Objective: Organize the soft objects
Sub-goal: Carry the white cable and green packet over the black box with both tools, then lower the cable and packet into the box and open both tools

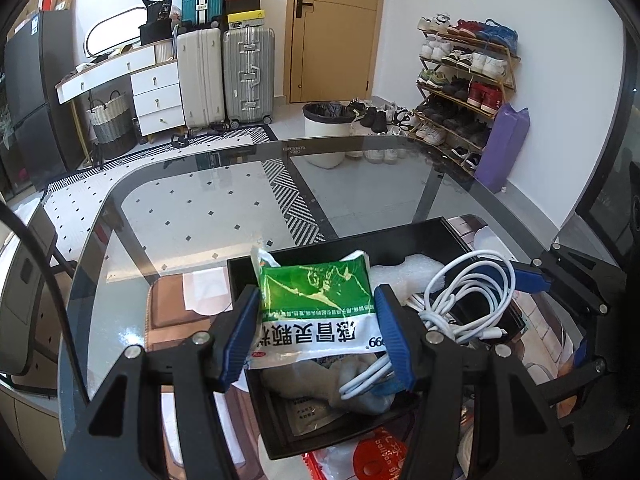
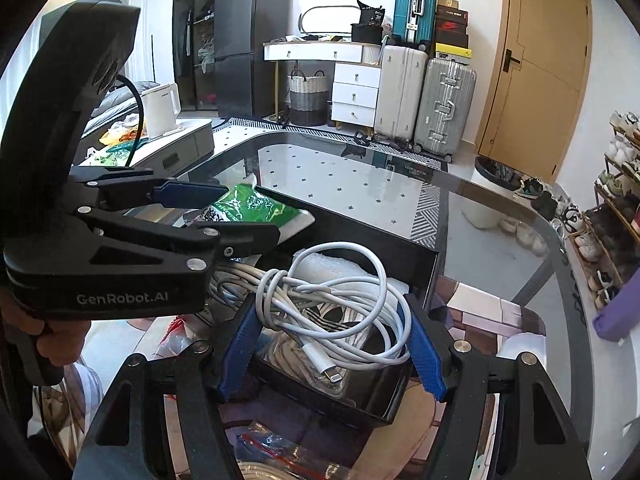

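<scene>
My left gripper (image 1: 316, 300) is shut on a green and white medicine sachet (image 1: 316, 304) and holds it above the near left part of a black tray (image 1: 400, 236). In the right wrist view the left gripper (image 2: 240, 216) holds the sachet (image 2: 256, 208) over the tray's left wall. My right gripper (image 2: 332, 304) is shut on a coiled white charging cable (image 2: 332, 292) over the tray (image 2: 400, 256). The cable (image 1: 468, 300) hangs over the tray's right side in the left wrist view. Pale cloth and white foam lie in the tray.
The tray sits on a glass table (image 1: 208, 216). A red and clear plastic bag (image 1: 360, 456) lies at the near edge. A brown pad (image 1: 176, 312) lies left of the tray. A bin, suitcases and a shoe rack stand beyond the table.
</scene>
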